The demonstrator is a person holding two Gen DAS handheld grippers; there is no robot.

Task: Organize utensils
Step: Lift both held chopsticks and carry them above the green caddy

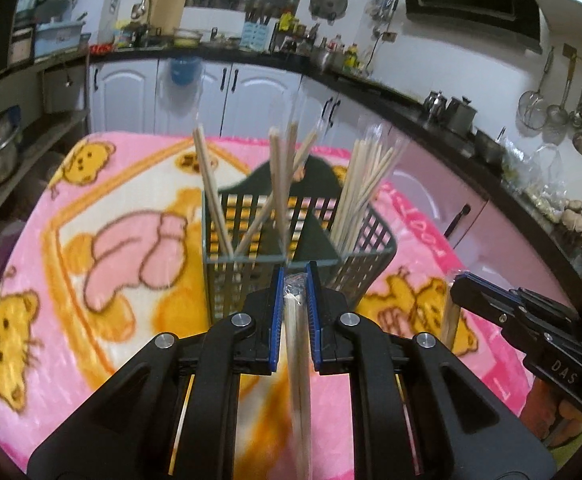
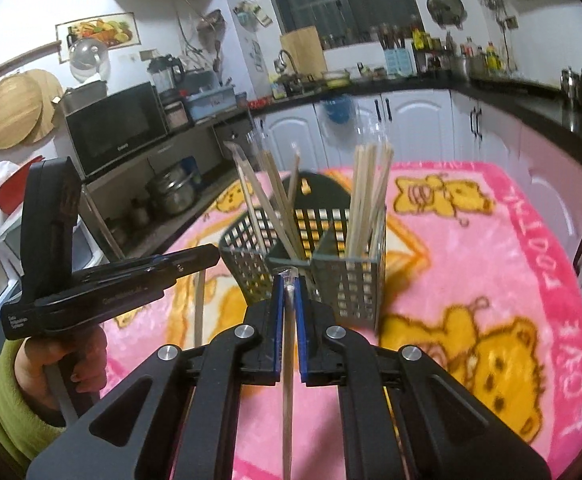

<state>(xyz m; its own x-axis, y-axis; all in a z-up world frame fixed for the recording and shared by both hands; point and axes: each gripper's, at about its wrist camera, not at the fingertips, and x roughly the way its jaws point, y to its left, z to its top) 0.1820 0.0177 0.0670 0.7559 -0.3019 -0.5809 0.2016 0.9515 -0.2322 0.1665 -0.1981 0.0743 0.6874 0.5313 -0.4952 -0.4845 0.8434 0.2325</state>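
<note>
Left stick: you hold a wrapped wooden skewer (image 1: 297, 344) pinched in your left tool (image 1: 295, 280), its tip just short of the holder.
Right stick: your right tool (image 2: 290, 284) is clamped on a thinner wrapped skewer (image 2: 288, 380).
Holder: the dark slotted utensil basket (image 1: 291, 236) stands straight ahead of both tools, with sticks upright in its compartments.
Desk: a pink bear blanket (image 1: 103, 240) covers it.

Blanket (image 1: 139, 208) over table: fuzzy pile cloth, matt. Caddy (image 1: 375, 240): moulded lattice plastic, dull sheen. Chopsticks (image 1: 361, 184) inside: pale bare wood, some in glossy clear wrappers. Left gripper (image 1: 295, 280): matt black plastic, ribbed blue pads, bright metal screws. Right gripper (image 2: 290, 282): same.
</note>
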